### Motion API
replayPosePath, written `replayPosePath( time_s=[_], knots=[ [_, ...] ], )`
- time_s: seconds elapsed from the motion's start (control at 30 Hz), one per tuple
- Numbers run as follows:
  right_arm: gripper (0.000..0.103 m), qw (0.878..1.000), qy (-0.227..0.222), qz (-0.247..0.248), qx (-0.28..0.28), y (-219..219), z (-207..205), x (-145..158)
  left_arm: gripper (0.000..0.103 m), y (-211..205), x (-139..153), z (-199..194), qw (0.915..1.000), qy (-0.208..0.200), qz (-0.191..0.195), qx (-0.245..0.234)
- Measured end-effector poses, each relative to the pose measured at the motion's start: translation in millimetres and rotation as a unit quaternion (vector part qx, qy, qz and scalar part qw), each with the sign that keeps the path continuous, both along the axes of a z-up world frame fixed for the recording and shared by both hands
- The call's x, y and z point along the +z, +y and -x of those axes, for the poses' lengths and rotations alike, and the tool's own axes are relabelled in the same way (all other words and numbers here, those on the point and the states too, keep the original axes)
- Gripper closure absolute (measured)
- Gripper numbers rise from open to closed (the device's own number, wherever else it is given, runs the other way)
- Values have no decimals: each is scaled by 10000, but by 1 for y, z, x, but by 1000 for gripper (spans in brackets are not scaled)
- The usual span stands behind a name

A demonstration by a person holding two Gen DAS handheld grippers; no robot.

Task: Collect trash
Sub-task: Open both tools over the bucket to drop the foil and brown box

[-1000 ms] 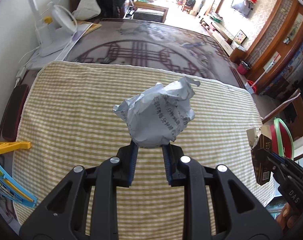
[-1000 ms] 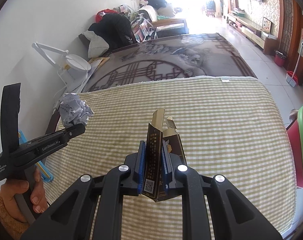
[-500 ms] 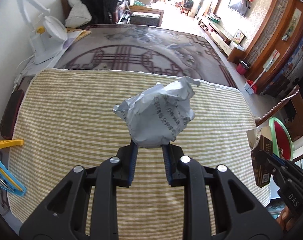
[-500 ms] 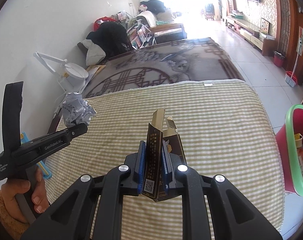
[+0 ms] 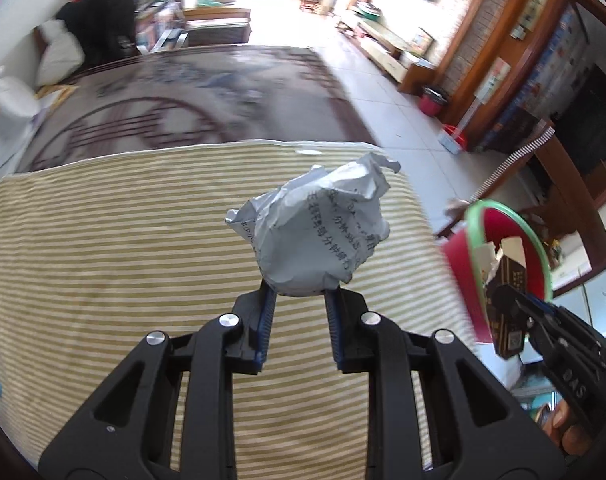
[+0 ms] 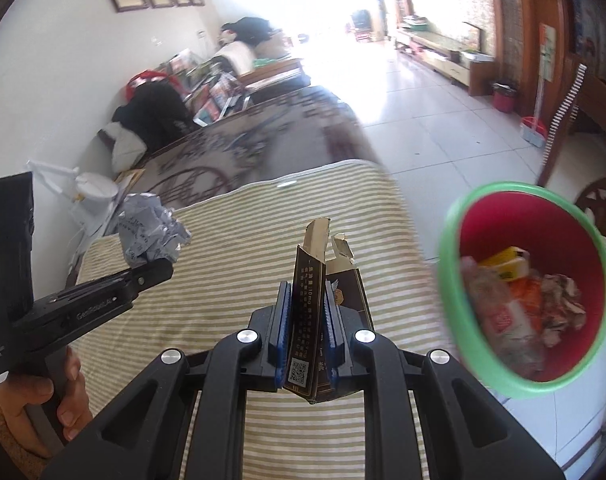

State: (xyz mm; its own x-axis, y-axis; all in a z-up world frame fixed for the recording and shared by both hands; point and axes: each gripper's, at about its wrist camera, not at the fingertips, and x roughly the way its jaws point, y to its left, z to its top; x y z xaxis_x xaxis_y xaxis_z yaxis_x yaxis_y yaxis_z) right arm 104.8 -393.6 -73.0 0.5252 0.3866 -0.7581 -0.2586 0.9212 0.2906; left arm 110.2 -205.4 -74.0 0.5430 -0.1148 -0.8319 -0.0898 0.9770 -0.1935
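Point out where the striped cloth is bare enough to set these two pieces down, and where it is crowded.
The striped cloth lies bare from below the crumpled paper in the left hand-held gripper across to its right edge beside the red bin. The bin is crowded with trash. The right hand-held gripper holds the brown carton.

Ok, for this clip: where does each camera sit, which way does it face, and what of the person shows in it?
Left wrist: sits on the left gripper, facing forward over the striped cloth; it is shut on a crumpled paper ball; the right gripper shows at the right edge.
Right wrist: sits on the right gripper, facing forward, shut on a torn dark carton; the person's left hand holds the left gripper at the left.
Shared: striped cloth, paper ball, carton and the red bin.
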Motion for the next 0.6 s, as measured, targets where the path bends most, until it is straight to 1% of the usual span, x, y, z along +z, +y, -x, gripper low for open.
replayPosePath(
  time_s=[0.1, 0.2, 0.3, 0.43, 0.47, 0.5, 0.53, 0.57, 0.6],
  knots=[
    [89, 9989, 27, -13, -474, -50, -7, -2, 80, -43, -3, -12, 9993, 56, 65, -375],
    [89, 9962, 86, 1, -866, -94, -12, -8, 80, -91, -6, -27, 9963, 132, 190, -829],
    [89, 9939, 62, 73, -1101, -130, -16, -9, 80, -136, -5, -42, 9918, 121, 242, -1251],
    [85, 9918, 31, 128, -1271, -163, -22, -11, 80, -182, -8, -59, 9866, 108, 237, -1610],
    [81, 9916, 56, 138, -1285, -169, -22, -12, 73, -193, -9, -62, 9852, 90, 196, -1699],
    [62, 9909, 76, 171, -1336, -175, -23, -13, 54, -202, -9, -64, 9839, 95, 180, -1775],
    [49, 9890, 9, 204, -1464, -183, -22, -12, 41, -208, -8, -65, 9835, 49, 177, -1798],
    [48, 9876, -72, 204, -1552, -186, -20, -11, 30, -210, -6, -64, 9837, -36, 181, -1788],
    [48, 9866, -122, 197, -1615, -190, -19, -9, 27, -210, -3, -64, 9839, -143, 185, -1771]
  ],
)
